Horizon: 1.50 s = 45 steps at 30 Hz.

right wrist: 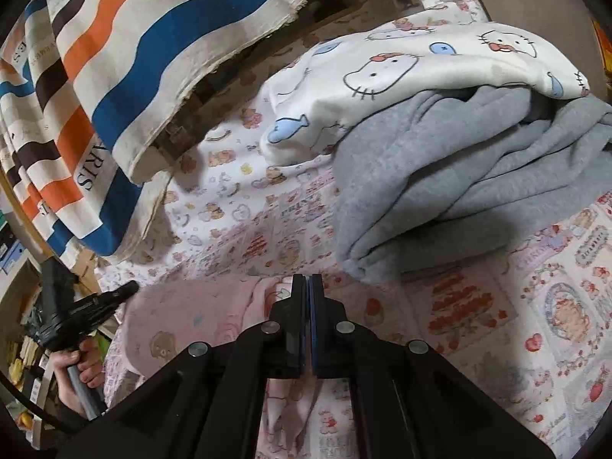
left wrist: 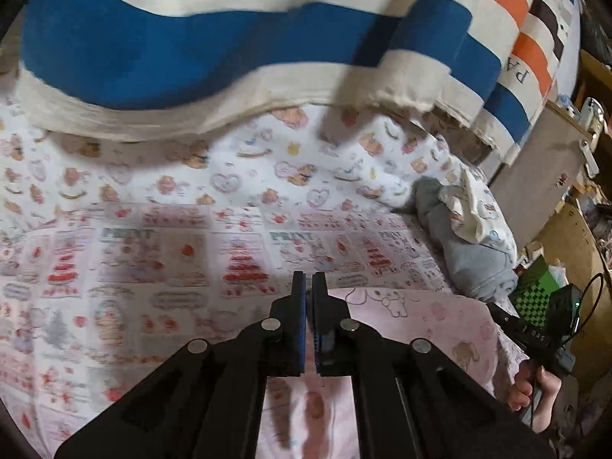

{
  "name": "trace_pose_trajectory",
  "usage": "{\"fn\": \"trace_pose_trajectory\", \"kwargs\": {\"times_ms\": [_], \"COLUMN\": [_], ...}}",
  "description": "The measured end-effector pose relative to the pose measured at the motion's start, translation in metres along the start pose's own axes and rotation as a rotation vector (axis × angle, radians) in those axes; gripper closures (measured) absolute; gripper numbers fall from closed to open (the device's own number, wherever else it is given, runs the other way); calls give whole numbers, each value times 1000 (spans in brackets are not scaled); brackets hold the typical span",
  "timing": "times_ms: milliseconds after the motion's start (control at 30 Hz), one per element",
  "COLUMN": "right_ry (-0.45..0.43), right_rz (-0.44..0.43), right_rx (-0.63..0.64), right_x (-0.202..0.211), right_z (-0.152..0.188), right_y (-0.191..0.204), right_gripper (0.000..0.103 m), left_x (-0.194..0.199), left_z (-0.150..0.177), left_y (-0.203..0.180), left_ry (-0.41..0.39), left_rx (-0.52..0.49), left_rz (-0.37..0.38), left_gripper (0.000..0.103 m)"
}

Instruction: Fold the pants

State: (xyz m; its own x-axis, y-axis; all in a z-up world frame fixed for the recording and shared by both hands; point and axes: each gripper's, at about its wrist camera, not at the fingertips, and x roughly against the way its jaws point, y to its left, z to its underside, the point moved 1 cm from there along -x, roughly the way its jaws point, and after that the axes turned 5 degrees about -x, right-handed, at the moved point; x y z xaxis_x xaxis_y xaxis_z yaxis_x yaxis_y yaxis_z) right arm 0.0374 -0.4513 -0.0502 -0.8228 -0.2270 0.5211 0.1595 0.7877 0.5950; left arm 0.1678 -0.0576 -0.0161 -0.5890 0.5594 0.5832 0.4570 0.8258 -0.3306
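Note:
Pink pants with small cartoon prints lie on the patterned bed sheet. In the left wrist view they spread below and right of my left gripper, whose jaws are closed with no cloth visible between them. In the right wrist view the pink pants lie left of and under my right gripper, whose jaws are also closed; pink fabric bunches at the fingertips, and I cannot tell whether it is pinched. The other hand's gripper shows at the left edge.
A striped blue, orange and cream cloth hangs over the far side of the bed. A grey garment under a white Hello Kitty cloth is piled at the right. Boxes and clutter stand beyond the bed edge.

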Motion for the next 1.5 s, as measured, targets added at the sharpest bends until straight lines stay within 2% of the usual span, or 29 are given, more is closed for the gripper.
{"fn": "trace_pose_trajectory", "kwargs": {"times_ms": [133, 233, 367, 400, 467, 533, 633, 700, 833, 933, 1033, 1100, 1167, 1200, 1233, 1267, 1400, 1500], "right_ry": [-11, -14, -47, -69, -68, -47, 42, 99, 143, 172, 198, 229, 234, 239, 234, 227, 148, 116], "right_rz": [10, 22, 9, 27, 22, -12, -42, -48, -48, -40, -50, -75, -60, -75, -78, -81, -45, -20], "right_rx": [-7, -7, -10, -7, -6, -16, -14, 6, 54, 74, 85, 114, 112, 106, 103, 107, 123, 123], "right_x": [2, 2, 8, 13, 20, 28, 36, 43, 52, 49, 43, 38, 34, 32, 32, 33, 50, 60], "right_z": [-1, -1, -2, -3, -3, 0, 18, 34, 52, 59, 61, 63, 64, 63, 63, 62, 53, 43], "right_y": [-2, -3, -3, -3, -4, -6, -9, -8, -2, -1, 3, 7, 9, 9, 9, 10, 12, 12], "right_gripper": [102, 102, 102, 102, 102, 100, 85, 85, 85, 85, 85, 85, 85, 85, 93, 102, 102, 102], "left_x": [-5, -12, -11, -9, -2, 10, 29, 40, 46, 40, 30, 24, 22, 22, 24, 25, 42, 53], "left_z": [6, 12, 14, 15, 17, 24, 42, 57, 80, 86, 89, 90, 90, 89, 89, 88, 79, 72], "left_y": [14, 13, 9, 7, 1, -7, -16, -20, -27, -27, -24, -22, -21, -21, -21, -21, -21, -20], "left_ry": [34, 60, 64, 62, 74, 73, 78, 81, 121, 134, 171, 192, 173, 158, 143, 137, 79, 59], "left_rx": [36, 27, 23, 19, 7, 0, -10, -17, -12, -13, 8, 22, 34, 33, 31, 26, 2, -12], "left_rz": [-16, -34, 20, 30, 49, 77, 92, 88, 89, 62, 82, 72, 92, 90, 83, 77, 11, 3], "left_gripper": [101, 100, 100, 98, 77, 70, 70, 70, 70, 70, 70, 70, 71, 77, 103, 102, 102, 102]}}
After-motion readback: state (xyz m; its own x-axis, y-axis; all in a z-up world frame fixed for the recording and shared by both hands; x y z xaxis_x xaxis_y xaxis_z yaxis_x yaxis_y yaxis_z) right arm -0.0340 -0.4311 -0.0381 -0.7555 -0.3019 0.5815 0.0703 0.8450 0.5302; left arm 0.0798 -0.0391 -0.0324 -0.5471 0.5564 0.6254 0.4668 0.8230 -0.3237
